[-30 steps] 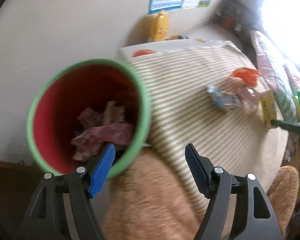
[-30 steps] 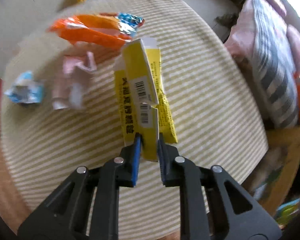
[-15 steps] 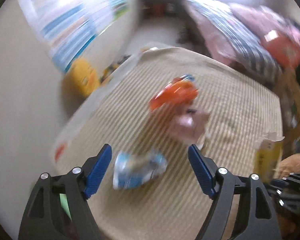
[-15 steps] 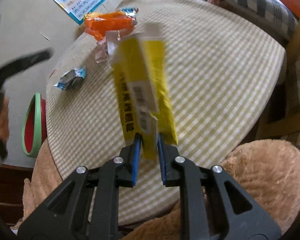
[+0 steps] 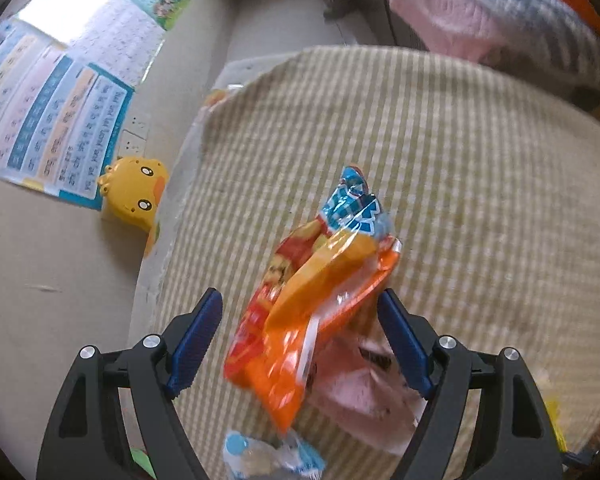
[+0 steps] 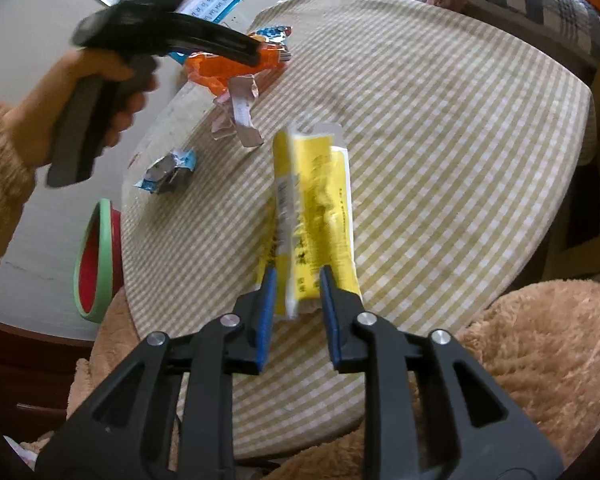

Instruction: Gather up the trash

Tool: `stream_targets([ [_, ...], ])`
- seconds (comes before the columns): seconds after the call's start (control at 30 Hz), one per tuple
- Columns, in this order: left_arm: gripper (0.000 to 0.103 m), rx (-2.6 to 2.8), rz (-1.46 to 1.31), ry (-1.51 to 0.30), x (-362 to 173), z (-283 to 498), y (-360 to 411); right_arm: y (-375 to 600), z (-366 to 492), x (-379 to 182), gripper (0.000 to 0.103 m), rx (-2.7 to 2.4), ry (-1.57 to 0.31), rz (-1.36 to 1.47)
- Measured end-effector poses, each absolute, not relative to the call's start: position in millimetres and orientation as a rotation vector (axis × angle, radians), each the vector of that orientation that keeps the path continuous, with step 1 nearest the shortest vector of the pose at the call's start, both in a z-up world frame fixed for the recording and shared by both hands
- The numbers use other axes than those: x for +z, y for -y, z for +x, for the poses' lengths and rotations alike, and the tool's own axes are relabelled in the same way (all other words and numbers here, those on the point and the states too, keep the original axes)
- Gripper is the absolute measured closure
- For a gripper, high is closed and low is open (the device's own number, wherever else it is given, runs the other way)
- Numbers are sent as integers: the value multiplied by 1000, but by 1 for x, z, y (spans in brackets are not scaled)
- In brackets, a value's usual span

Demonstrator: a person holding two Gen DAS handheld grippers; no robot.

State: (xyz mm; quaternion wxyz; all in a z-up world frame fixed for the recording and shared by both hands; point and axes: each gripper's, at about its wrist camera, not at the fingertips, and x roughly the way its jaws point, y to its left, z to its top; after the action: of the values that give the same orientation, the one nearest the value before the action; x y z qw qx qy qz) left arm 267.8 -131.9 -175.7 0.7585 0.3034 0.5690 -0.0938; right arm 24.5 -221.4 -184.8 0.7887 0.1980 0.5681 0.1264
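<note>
The round table (image 6: 460,128), under its yellow-and-white checked cloth, serves as the landmark; on it, toward the wall side, lie an orange snack wrapper (image 5: 312,312), a crumpled pink paper (image 5: 364,396) touching it, and a small crumpled blue-and-silver wrapper (image 6: 168,170) nearer the table's edge; the left gripper (image 5: 300,344) stands with its jaws wide, one blue pad on each side of the orange snack wrapper, neither pad pressing on it as far as the blur allows; in the right wrist view a hand (image 6: 96,92) in a fuzzy tan sleeve holds that gripper over the wrappers; the right gripper (image 6: 298,300) has just been opening its jaws, which now stand narrowly parted, and the yellow carton (image 6: 316,208) lies between them with a gap showing at the pads, blurred, its far end resting on or just above the cloth, which of the two I cannot tell; beside the table, below its edge on the left, a green-rimmed red bin (image 6: 96,256) stands on the floor; a yellow duck toy (image 5: 134,198) sits against the wall just beyond the table, beneath a blue wall chart (image 5: 48,120).
</note>
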Motion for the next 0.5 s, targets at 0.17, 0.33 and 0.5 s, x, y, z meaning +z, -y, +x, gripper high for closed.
stream_targets([
  [0.17, 34, -185, 616, -1278, -184, 276, 133, 222, 24, -184, 72, 293, -1217, 443],
  [0.33, 67, -196, 627, -1235, -184, 267, 129, 220, 26, -184, 67, 294, -1225, 431],
  [0.5, 68, -169, 468, -1207, -162, 267, 101, 217, 26, -185, 64, 288, -1235, 419],
])
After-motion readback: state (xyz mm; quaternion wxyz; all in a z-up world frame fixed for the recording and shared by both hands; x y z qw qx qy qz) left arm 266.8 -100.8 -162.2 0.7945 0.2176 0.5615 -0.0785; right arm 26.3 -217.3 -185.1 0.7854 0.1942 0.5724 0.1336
